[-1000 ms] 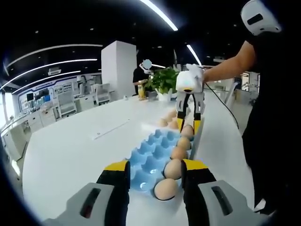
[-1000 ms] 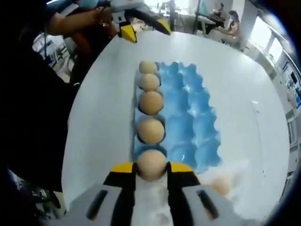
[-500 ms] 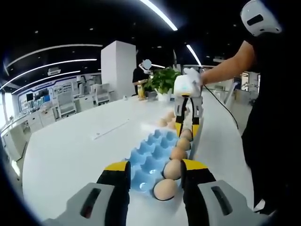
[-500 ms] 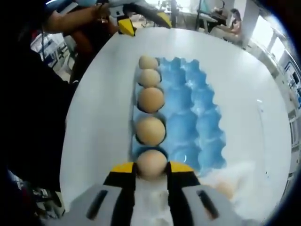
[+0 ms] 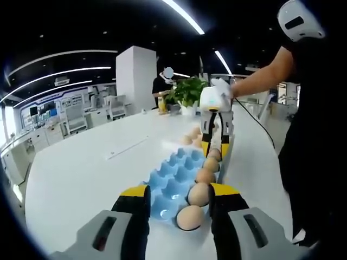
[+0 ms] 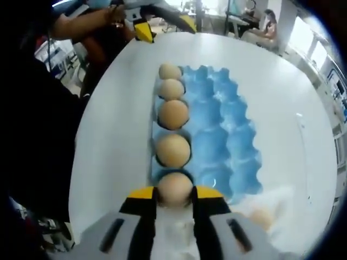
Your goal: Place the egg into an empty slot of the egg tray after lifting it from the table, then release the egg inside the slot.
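A wide white bench [image 6: 114,146] carries a blue egg tray [image 6: 222,130] with a row of eggs along one edge. The right tool [image 6: 174,196] grips an egg [image 6: 174,187] between its yellow-tipped jaws, right over the tray's near end slot in that row. The left tool [image 5: 177,196] stands open at the tray's other end, an egg [image 5: 189,217] in the tray between its jaws.

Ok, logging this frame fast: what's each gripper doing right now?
Left gripper: open, holding nothing, above the blue egg tray.
Right gripper: closed on an egg, over the tray's end slot.
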